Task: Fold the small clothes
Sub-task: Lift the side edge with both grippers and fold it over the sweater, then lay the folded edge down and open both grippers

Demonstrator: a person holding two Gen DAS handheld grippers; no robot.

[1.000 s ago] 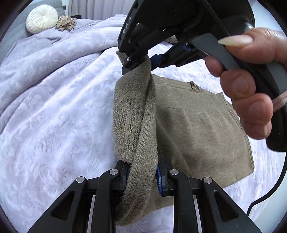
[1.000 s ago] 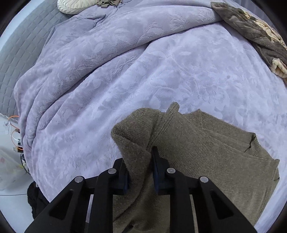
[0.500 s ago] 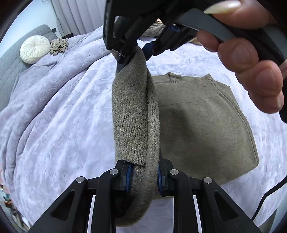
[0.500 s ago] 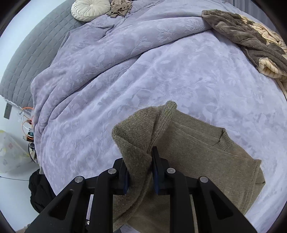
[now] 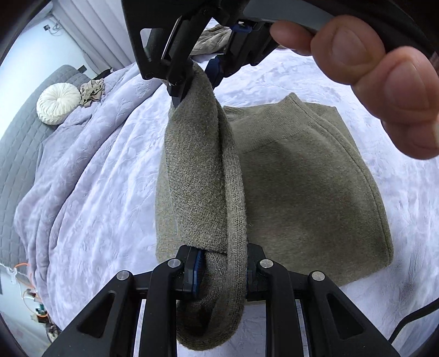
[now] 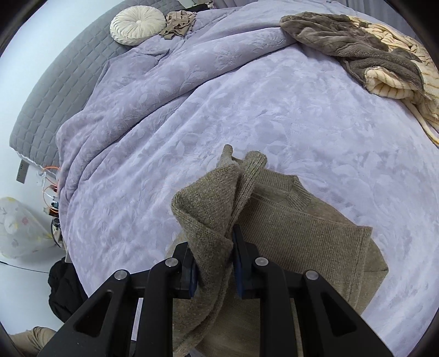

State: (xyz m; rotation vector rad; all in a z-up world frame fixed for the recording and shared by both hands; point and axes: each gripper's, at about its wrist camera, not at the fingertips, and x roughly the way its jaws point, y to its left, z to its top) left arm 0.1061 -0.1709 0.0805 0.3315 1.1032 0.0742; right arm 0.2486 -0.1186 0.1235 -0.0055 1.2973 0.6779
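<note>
An olive-brown knit sweater (image 5: 301, 175) lies on the lilac bedspread (image 5: 109, 170), its left side lifted into a rolled band. My left gripper (image 5: 221, 270) is shut on the near end of that band. My right gripper (image 5: 200, 74), held by a hand (image 5: 378, 68), is shut on the far end, at the top of the left wrist view. In the right wrist view the right gripper (image 6: 215, 267) pinches a bunched fold of the sweater (image 6: 301, 233), whose ribbed collar (image 6: 300, 192) lies flat beyond it.
A round cream cushion (image 6: 137, 24) and a crumpled beige garment (image 6: 178, 23) lie near the grey quilted headboard (image 6: 55, 90). A heap of brown and cream striped clothes (image 6: 378, 55) sits at the far right. The bed's edge drops at the left, with cables (image 6: 50, 189) below.
Both grippers have carried the lifted side of the sweater across the bed. More of the headboard, cushion and clothes heap has come into view. Neither grip has altered.
</note>
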